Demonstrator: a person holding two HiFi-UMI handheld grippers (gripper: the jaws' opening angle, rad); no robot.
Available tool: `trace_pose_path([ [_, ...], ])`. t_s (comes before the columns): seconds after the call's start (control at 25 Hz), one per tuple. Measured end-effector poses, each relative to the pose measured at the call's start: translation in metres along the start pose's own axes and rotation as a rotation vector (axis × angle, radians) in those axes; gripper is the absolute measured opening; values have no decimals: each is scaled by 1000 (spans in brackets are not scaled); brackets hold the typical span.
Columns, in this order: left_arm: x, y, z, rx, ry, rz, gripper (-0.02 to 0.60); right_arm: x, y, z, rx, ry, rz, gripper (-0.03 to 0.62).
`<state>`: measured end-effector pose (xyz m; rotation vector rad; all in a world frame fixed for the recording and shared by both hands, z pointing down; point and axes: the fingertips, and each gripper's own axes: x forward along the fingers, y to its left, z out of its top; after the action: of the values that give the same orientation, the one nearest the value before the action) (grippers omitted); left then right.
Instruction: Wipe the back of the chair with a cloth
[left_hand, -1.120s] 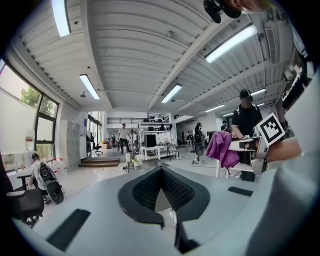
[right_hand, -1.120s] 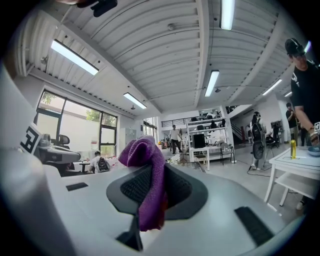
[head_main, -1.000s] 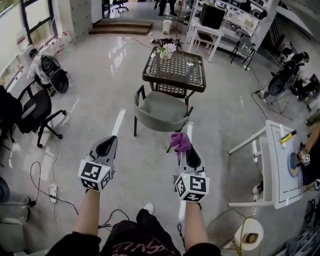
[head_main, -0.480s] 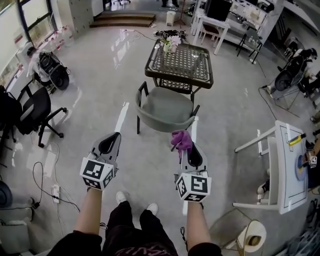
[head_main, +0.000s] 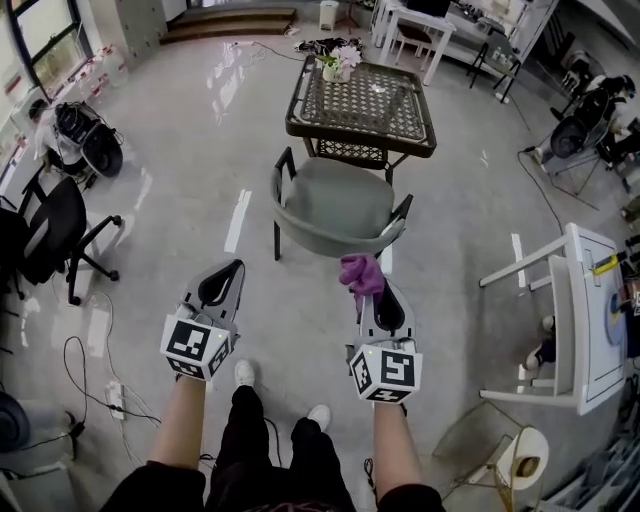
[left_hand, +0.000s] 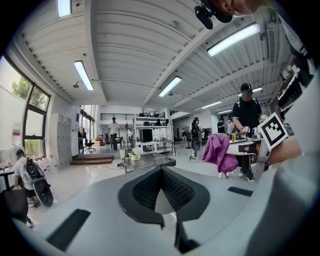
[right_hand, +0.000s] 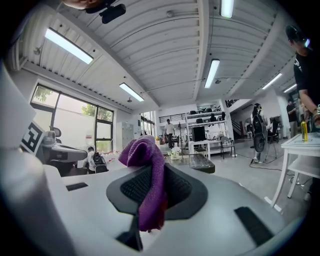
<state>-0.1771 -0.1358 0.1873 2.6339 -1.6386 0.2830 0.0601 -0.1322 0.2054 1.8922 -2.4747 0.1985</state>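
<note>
Right now my right gripper (head_main: 371, 292) pinches the cloth (head_main: 361, 272), bunched forward to meet the chair (head_main: 335, 208) back ahead. My left gripper (head_main: 222, 284) is closed on nothing, held aside.

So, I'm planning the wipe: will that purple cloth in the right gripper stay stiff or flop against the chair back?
Probably floppy: the cloth droops in folds where the right gripper pinches it. Likely light, since that small pinch holds it bunched. It should mould to the curved back of the chair, though loose ends may drag.
</note>
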Motion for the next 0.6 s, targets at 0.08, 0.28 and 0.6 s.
trace_pose_path([
  [0.08, 10, 11, -16, 6, 3, -16, 9, 13, 8, -17, -16, 10, -9, 77],
  [0.28, 32, 38, -59, -29, -2, -30, 9, 42, 28, -58, -12, 19, -11, 77],
  [0.6, 63, 53, -134, -36, 1, -46, 9, 89, 47, -128, -10, 21, 9, 77],
])
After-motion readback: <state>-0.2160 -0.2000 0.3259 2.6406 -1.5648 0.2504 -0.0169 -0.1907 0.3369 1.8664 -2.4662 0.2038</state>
